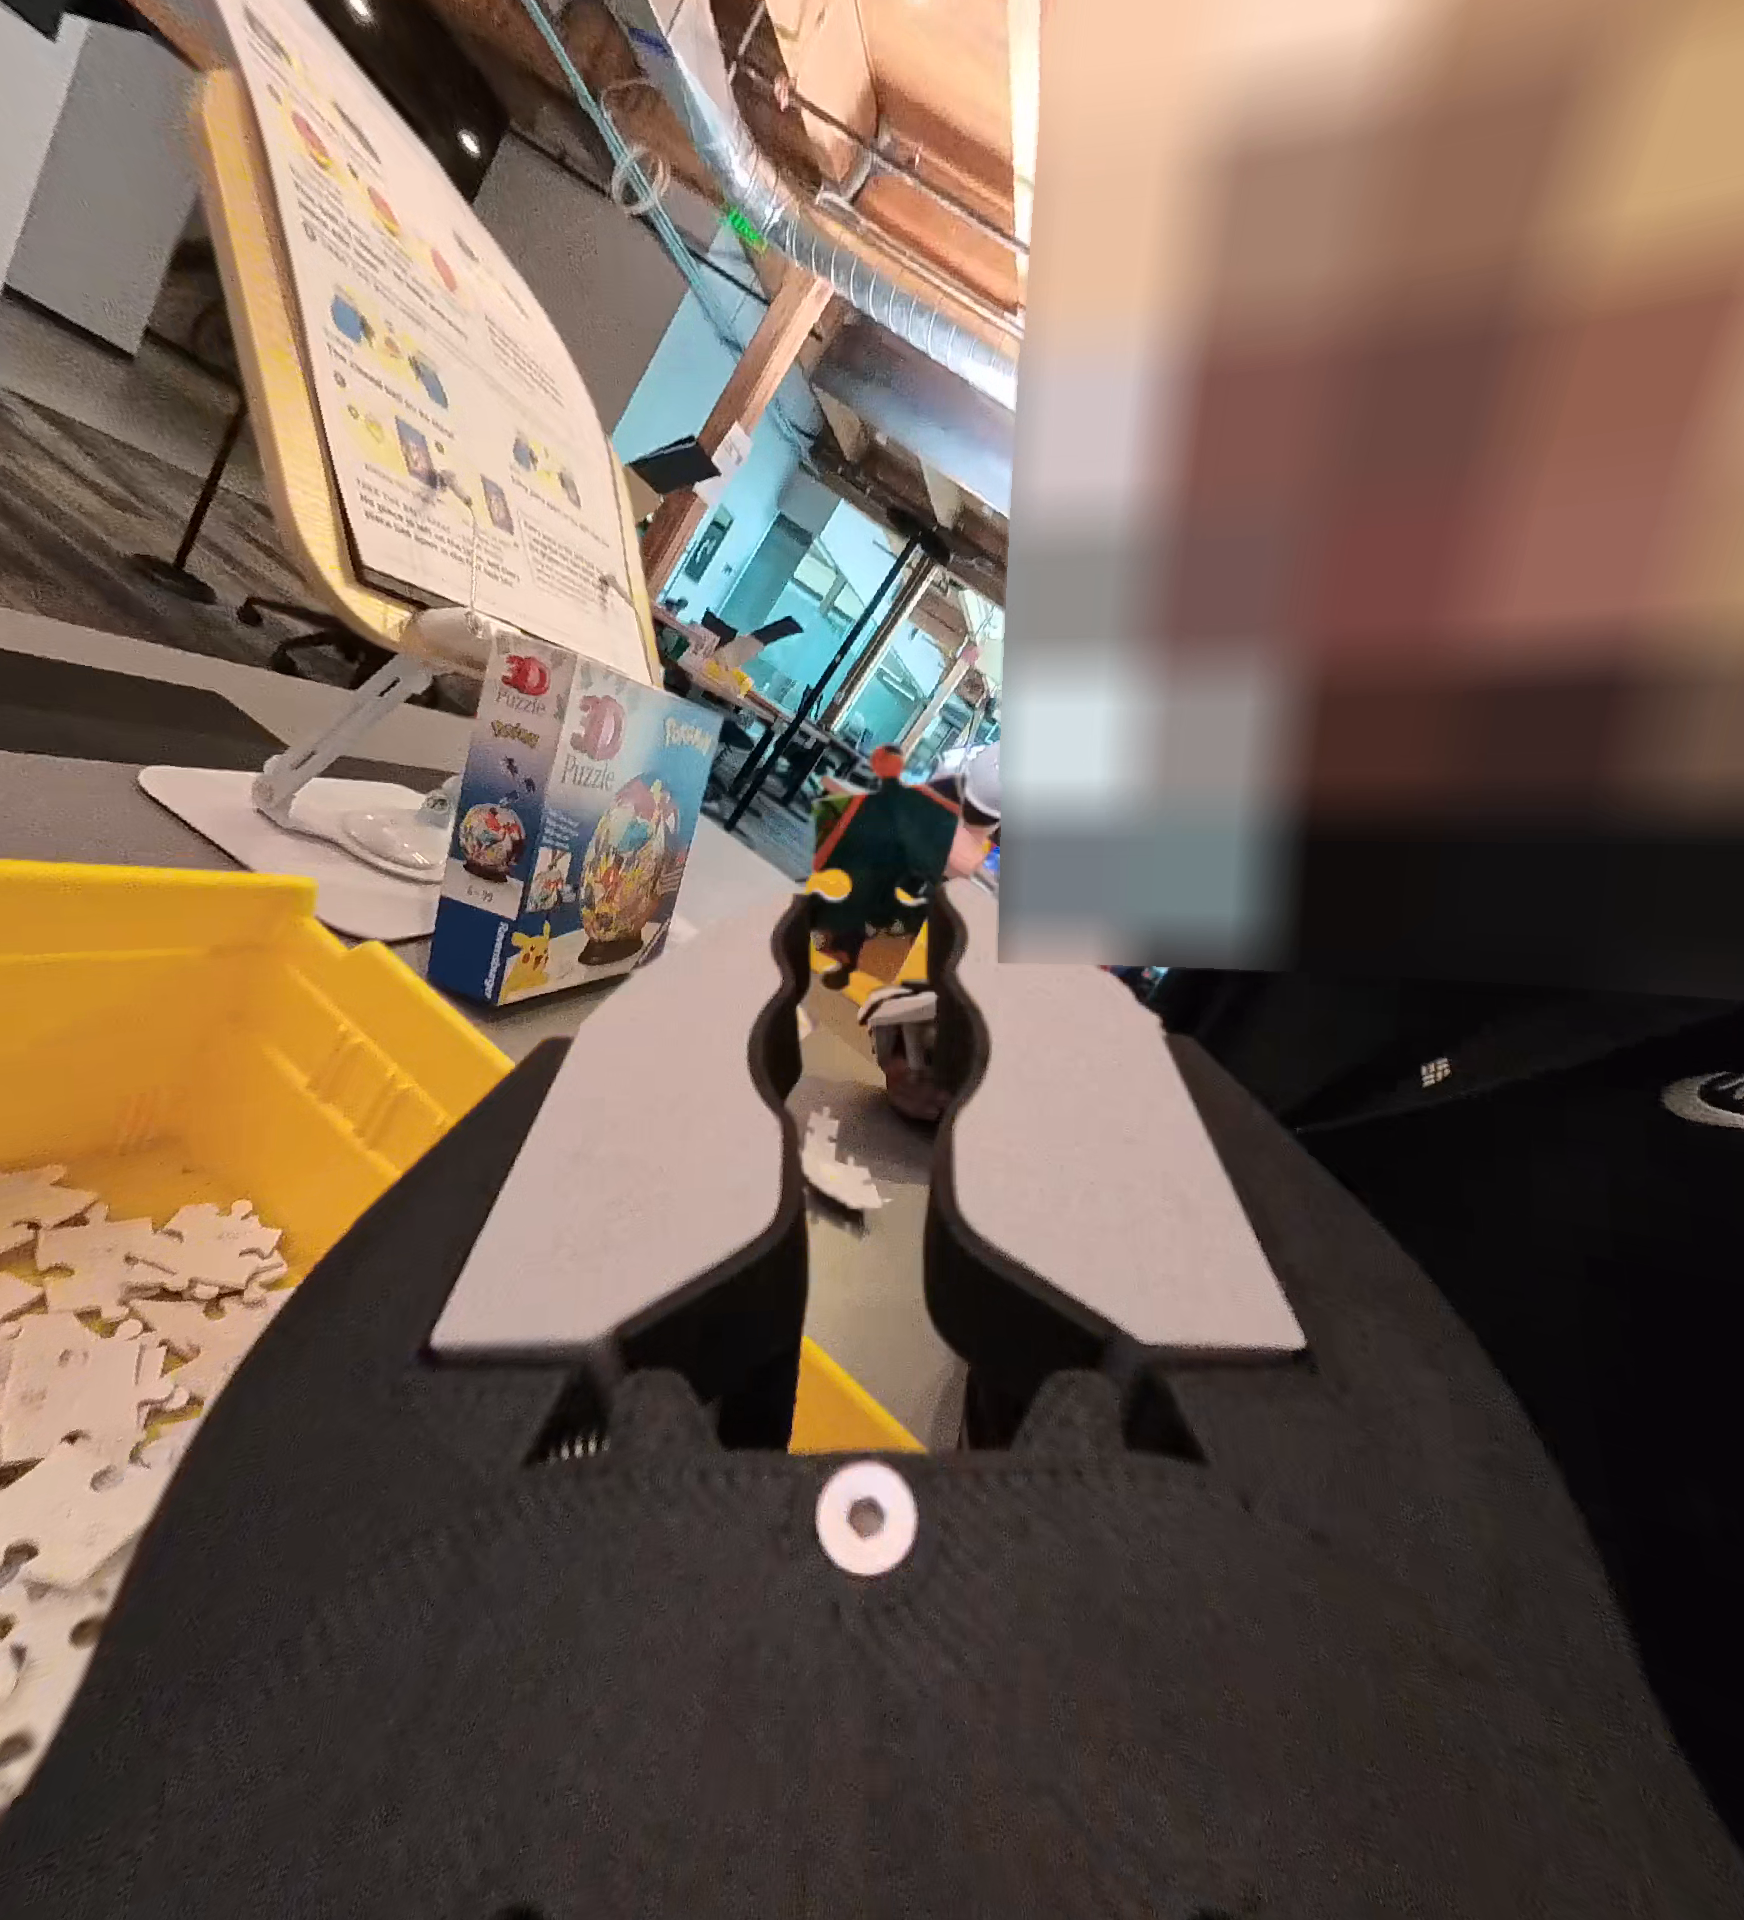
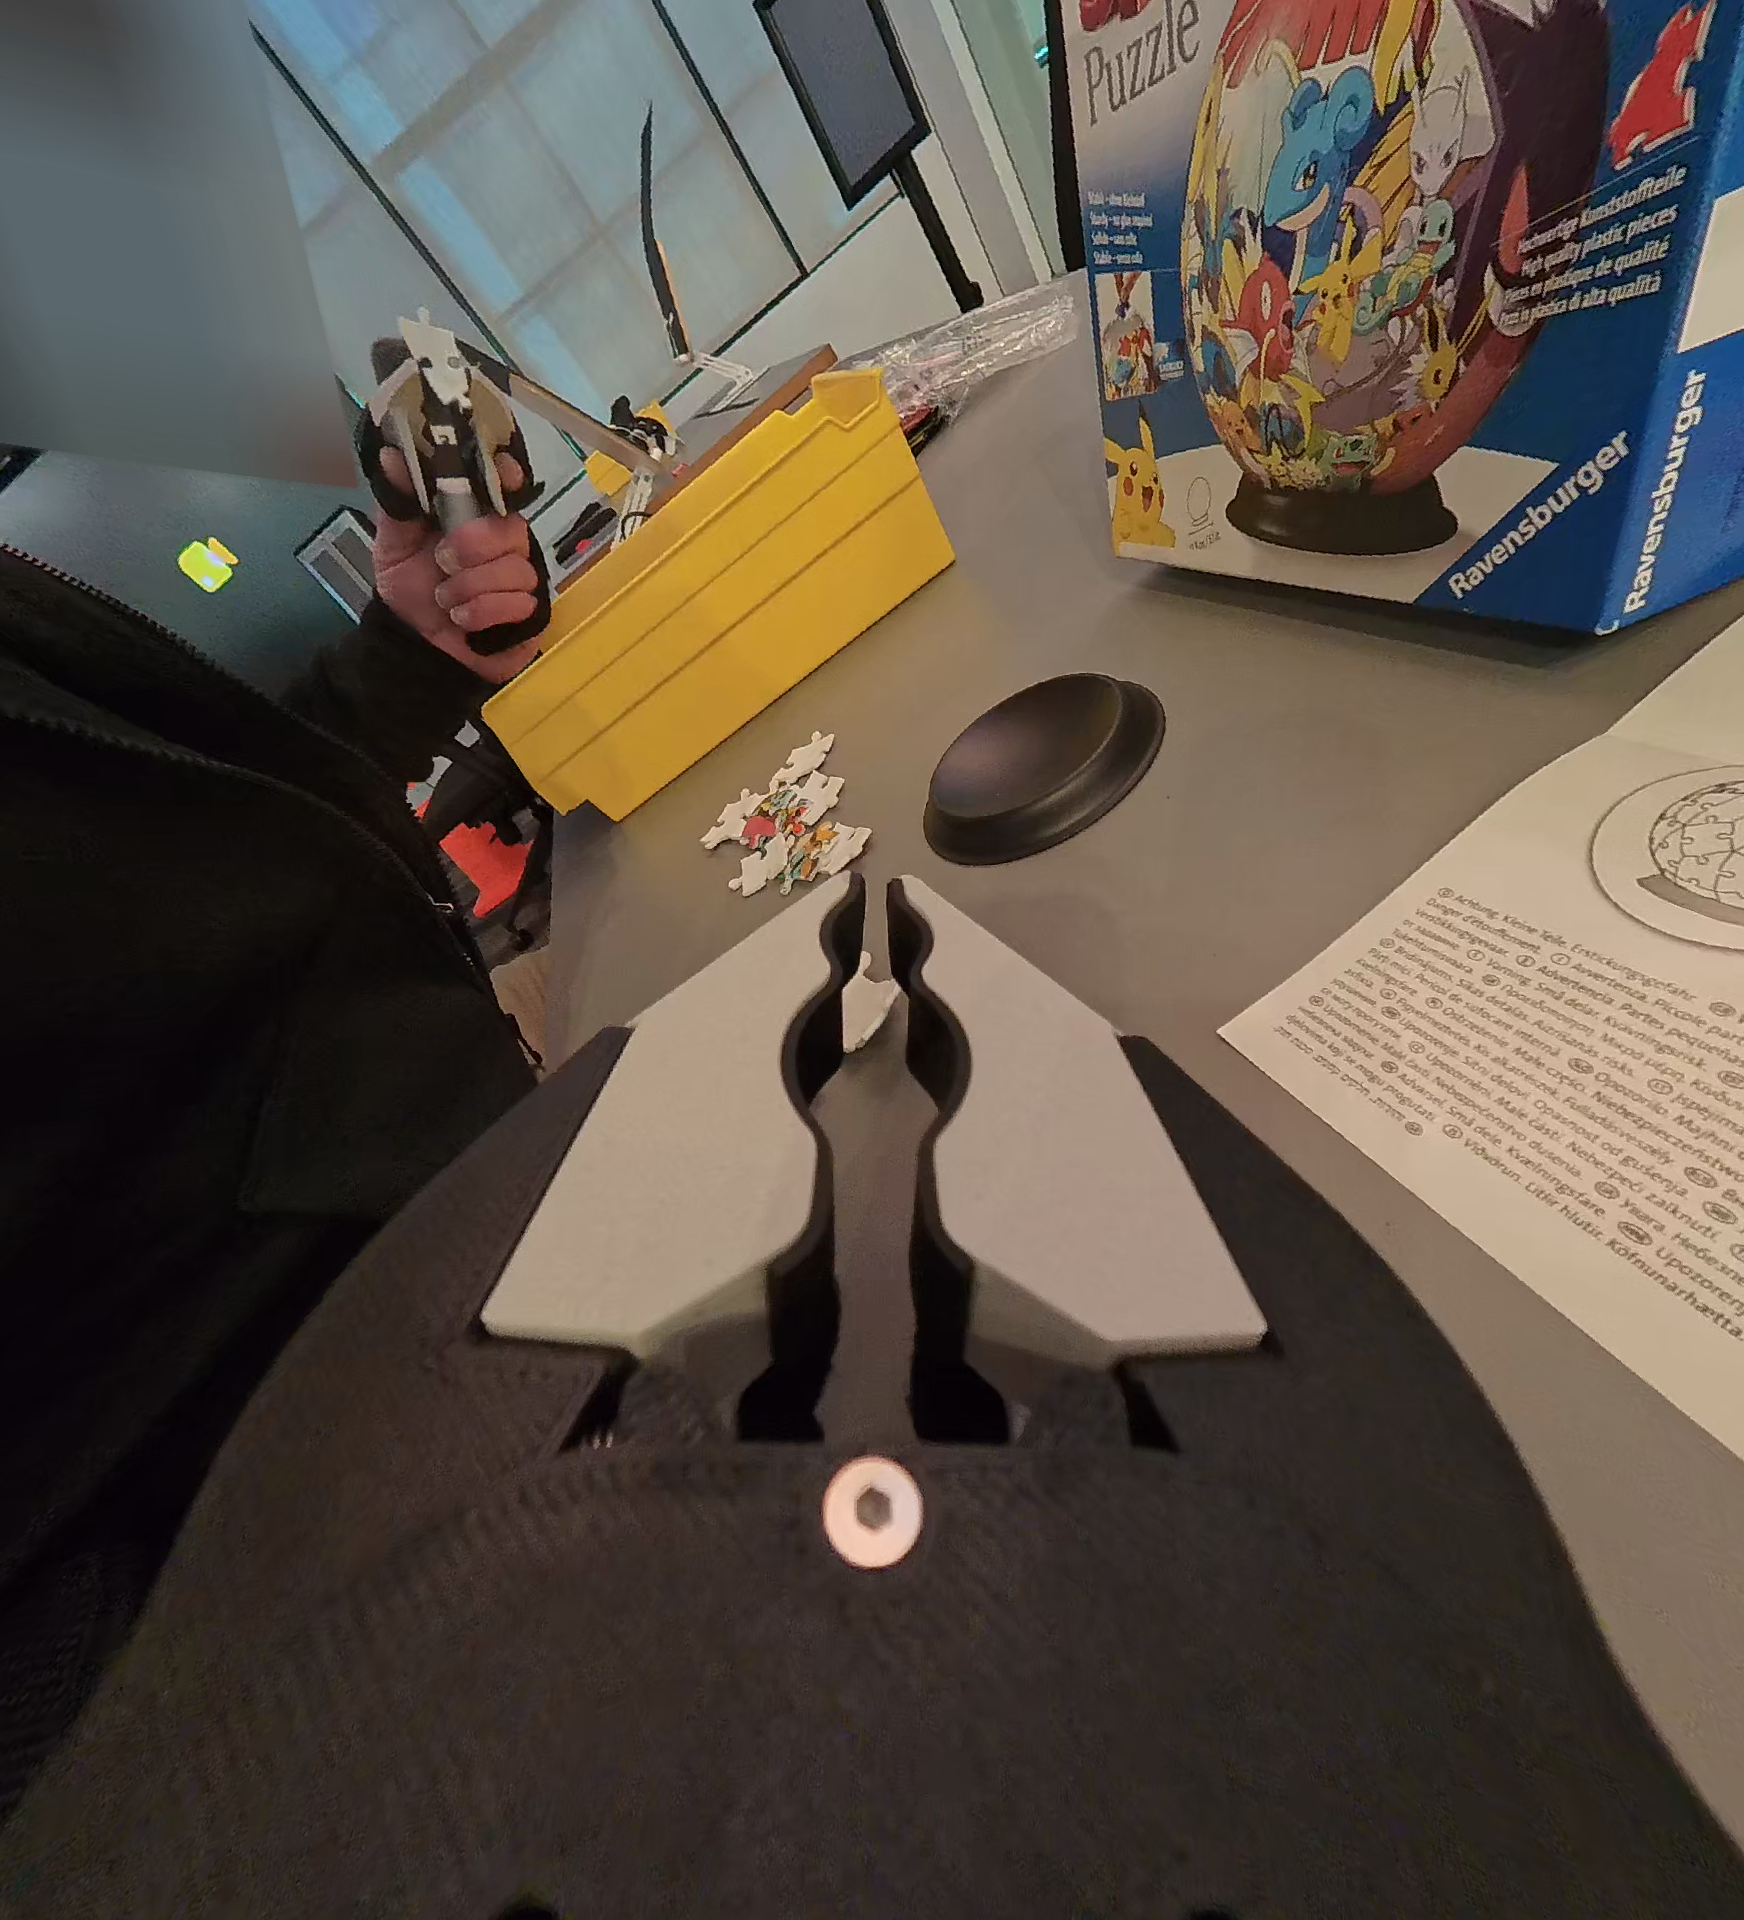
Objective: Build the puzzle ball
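The right gripper [image 2: 876, 904] hangs over the grey counter [image 2: 1211, 727], its fingers nearly together and clamping a small white piece [image 2: 868, 1003] between them. Just beyond its tips, at 12 o'clock, a cluster of joined pieces [image 2: 787, 826] lies on the counter, mostly white side up with some colour showing. At 1 o'clock from the cluster sits a black round stand [image 2: 1047, 769], apart from it. At 3 o'clock a printed leaflet [image 2: 1574, 1039] lies flat. At 10 o'clock a yellow bin [image 2: 733, 603] rests on the counter, and past it a hand [image 2: 463, 582] holds the left gripper raised in the air. At 1 o'clock, farthest back, stands the puzzle box [image 2: 1450, 312].

In the left wrist view, the left gripper [image 1: 868, 925] is clenched on a colourful piece [image 1: 873, 852], dark green with yellow and orange, gripped at the fingertips and sticking out past them. Between the fingers, lower down, a white piece [image 1: 832, 1153] shows on the counter below. At 9 o'clock the bin [image 1: 172, 987] holds a heap of loose pieces [image 1: 68, 1351], mostly white side up. At 11 o'clock, farther off, the box [image 1: 577, 831] stands, and behind it an instruction sheet [image 1: 432, 343] is propped on a white stand [image 1: 328, 769].
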`<state>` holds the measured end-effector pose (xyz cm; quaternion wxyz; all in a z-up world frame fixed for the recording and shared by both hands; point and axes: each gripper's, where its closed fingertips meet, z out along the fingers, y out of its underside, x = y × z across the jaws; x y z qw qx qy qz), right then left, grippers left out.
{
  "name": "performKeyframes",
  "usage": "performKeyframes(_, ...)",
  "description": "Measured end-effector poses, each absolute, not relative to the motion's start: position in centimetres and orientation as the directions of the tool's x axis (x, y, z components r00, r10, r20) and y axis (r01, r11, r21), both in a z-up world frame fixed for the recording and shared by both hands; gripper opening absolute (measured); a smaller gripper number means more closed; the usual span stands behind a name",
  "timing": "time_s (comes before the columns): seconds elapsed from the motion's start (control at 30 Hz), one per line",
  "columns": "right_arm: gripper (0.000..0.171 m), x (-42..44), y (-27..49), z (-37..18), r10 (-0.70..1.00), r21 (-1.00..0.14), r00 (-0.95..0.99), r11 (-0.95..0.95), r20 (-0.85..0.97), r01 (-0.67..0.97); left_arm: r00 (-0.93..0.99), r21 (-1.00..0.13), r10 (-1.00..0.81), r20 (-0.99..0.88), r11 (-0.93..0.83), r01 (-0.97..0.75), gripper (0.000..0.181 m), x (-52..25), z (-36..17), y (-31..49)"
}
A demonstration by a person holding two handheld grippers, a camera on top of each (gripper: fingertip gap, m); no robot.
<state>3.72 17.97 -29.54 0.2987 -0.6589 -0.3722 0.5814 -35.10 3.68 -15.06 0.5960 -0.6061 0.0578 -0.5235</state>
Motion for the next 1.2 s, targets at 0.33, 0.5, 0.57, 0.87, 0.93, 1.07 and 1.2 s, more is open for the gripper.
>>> performKeyframes(0.33,0.003,3.8,18.0,-29.5,0.838,-0.827,0.042,-0.545,-0.545,0.139,0.768,-0.836,-0.438,0.467,-0.503,0.22,0.021,-35.5,-21.6,5.8)
performKeyframes(0.5,0.003,3.8,17.9,-29.4,0.838,-0.828,0.04,-0.544,-0.544,0.138,0.96,-0.569,-0.279,0.009,-0.791,-0.224,0.021,-38.7,-30.1,6.5)
performKeyframes(0.57,0.003,3.8,17.9,-29.4,0.838,-0.828,0.038,-0.544,-0.544,0.137,0.955,-0.482,-0.29,-0.062,-0.829,-0.283,0.021,-39.1,-31.9,6.9)
performKeyframes(0.87,0.003,3.9,18.0,-29.2,0.838,-0.829,0.031,-0.545,-0.545,0.127,0.95,-0.383,-0.29,-0.117,-0.869,-0.313,0.043,-39.7,-33.8,7.1)
performKeyframes(0.93,0.003,3.9,17.9,-29.2,0.838,-0.83,0.03,-0.543,-0.544,0.127,0.95,-0.373,-0.289,-0.114,-0.874,-0.311,0.042,-39.7,-33.3,6.3)
performKeyframes(1.07,0.003,3.9,17.9,-29.2,0.838,-0.83,0.029,-0.543,-0.544,0.131,0.951,-0.443,-0.292,-0.104,-0.842,-0.307,0.041,-37.8,-30.2,6.0)
performKeyframes(1.2,0.004,3.6,17.7,-29.6,0.842,-0.829,0.036,-0.536,-0.538,0.158,0.905,-0.554,-0.408,-0.126,-0.727,-0.405,0.037,-31.6,-26.3,7.4)
